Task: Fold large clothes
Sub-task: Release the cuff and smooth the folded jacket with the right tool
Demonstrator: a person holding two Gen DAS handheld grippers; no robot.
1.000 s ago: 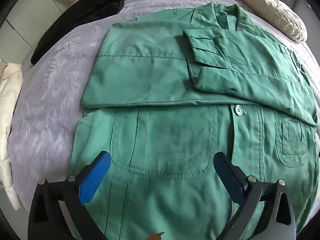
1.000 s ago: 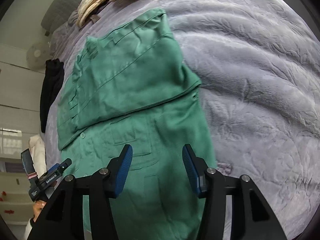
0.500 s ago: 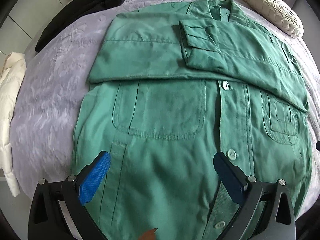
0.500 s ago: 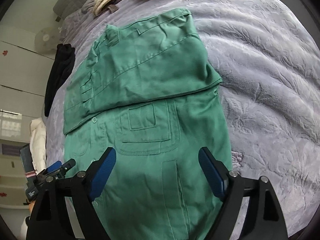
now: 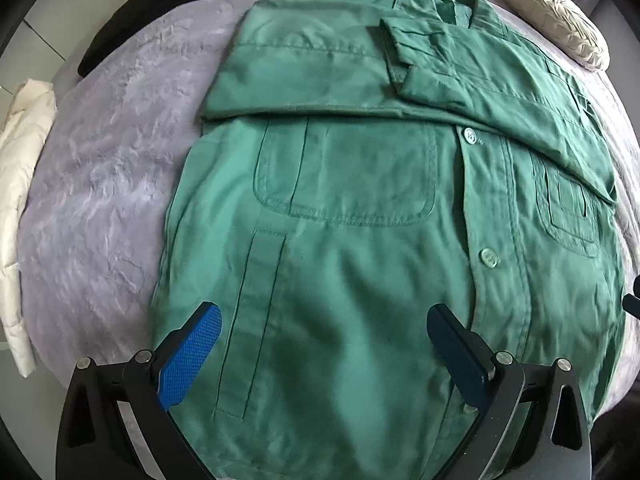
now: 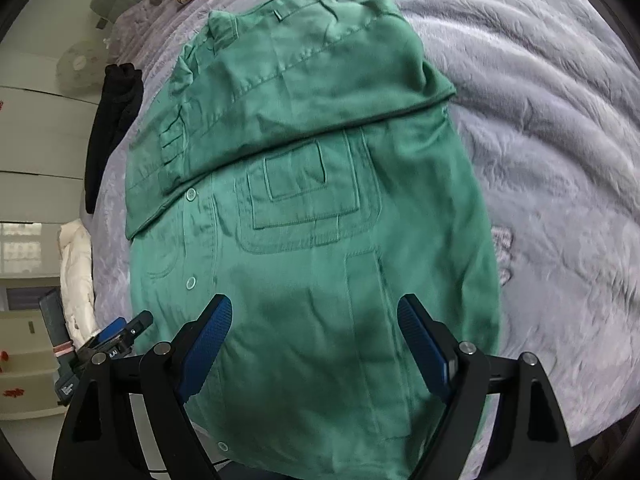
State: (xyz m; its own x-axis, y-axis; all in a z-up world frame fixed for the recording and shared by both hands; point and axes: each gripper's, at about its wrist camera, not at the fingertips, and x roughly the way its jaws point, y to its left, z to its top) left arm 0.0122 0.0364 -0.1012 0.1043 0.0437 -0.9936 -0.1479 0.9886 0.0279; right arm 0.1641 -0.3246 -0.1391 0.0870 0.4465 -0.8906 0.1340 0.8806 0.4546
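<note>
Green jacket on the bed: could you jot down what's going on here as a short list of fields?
garment: green jacket, front up, buttoned
sleeves: both folded across the chest
surface: lilac bedspread
left hand-held gripper: open, above the lower part of the jacket, holding nothing
right hand-held gripper: jaws just opened, wide apart, nothing between them
nearby: black garment, white garment, cream pillow

Black garment (image 5: 168,4) and white padded coat (image 5: 20,208) at lilac bedspread (image 5: 100,200) edge; patterned pillow (image 5: 552,12).
</note>
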